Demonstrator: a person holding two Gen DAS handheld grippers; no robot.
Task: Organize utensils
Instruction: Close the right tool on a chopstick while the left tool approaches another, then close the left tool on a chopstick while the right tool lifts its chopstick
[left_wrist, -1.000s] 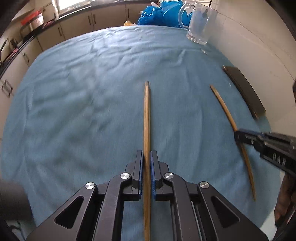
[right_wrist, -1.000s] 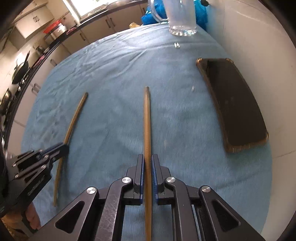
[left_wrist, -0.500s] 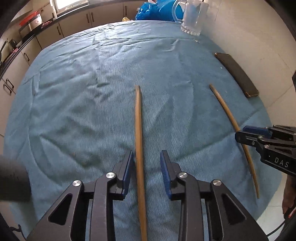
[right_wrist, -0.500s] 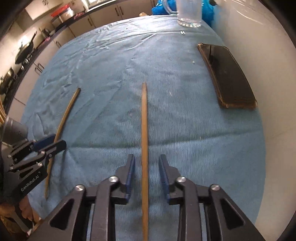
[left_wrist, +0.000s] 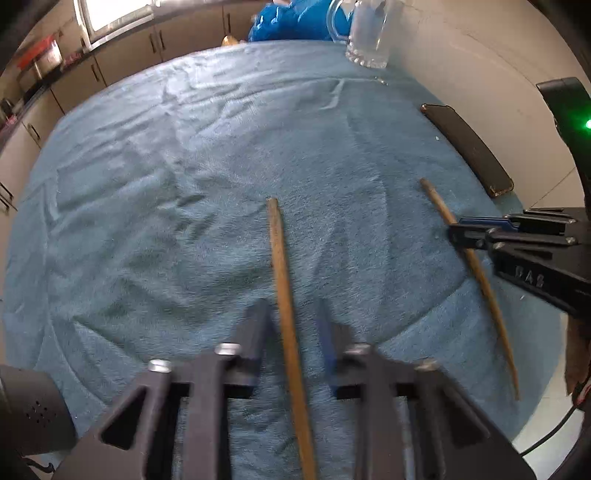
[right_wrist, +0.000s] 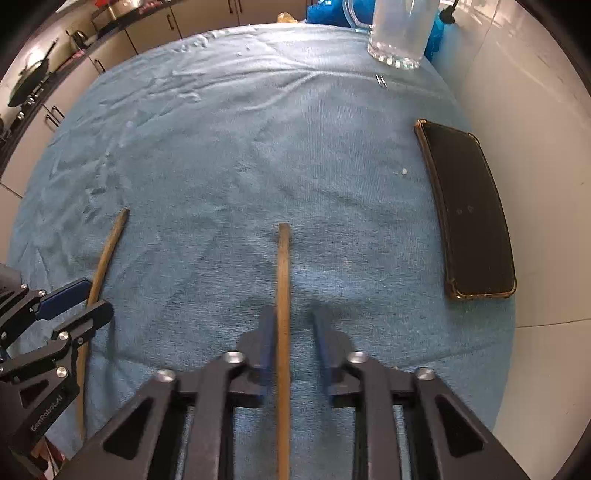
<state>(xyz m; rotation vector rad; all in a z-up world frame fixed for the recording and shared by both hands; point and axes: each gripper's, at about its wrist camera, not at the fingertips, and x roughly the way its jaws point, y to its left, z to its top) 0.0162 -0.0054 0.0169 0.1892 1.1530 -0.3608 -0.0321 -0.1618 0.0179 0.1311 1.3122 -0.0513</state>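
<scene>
Two wooden chopsticks lie flat on the blue cloth (left_wrist: 147, 184), well apart and roughly parallel, each one running away from the camera that looks down on it. The left chopstick (left_wrist: 280, 266) passes between the fingers of the left gripper (left_wrist: 291, 321), and the right chopstick (right_wrist: 283, 266) passes between those of the right gripper (right_wrist: 293, 317).

A second ago both grippers were clamped tight on their sticks. Half a second ago the jaws stood wide, with each stick lying loose on the cloth between them. Now the jaws have just been closing again (the fingertips are smeared with motion blur in both wrist views). In the left wrist view a strip of cloth still shows on either side of the stick, so the left gripper is released, not gripping. In the right wrist view the left-hand finger looks to be against the stick while the other finger stands clear of it, so that gripper is not clenched on its stick either.

Both sticks lie much where they did before, and neither is lifted off the cloth. Beyond them a dark phone (right_wrist: 472, 206) lies near the right edge of the cloth, and a glass mug (right_wrist: 399, 33) stands upright at the far end, both where they were.
</scene>
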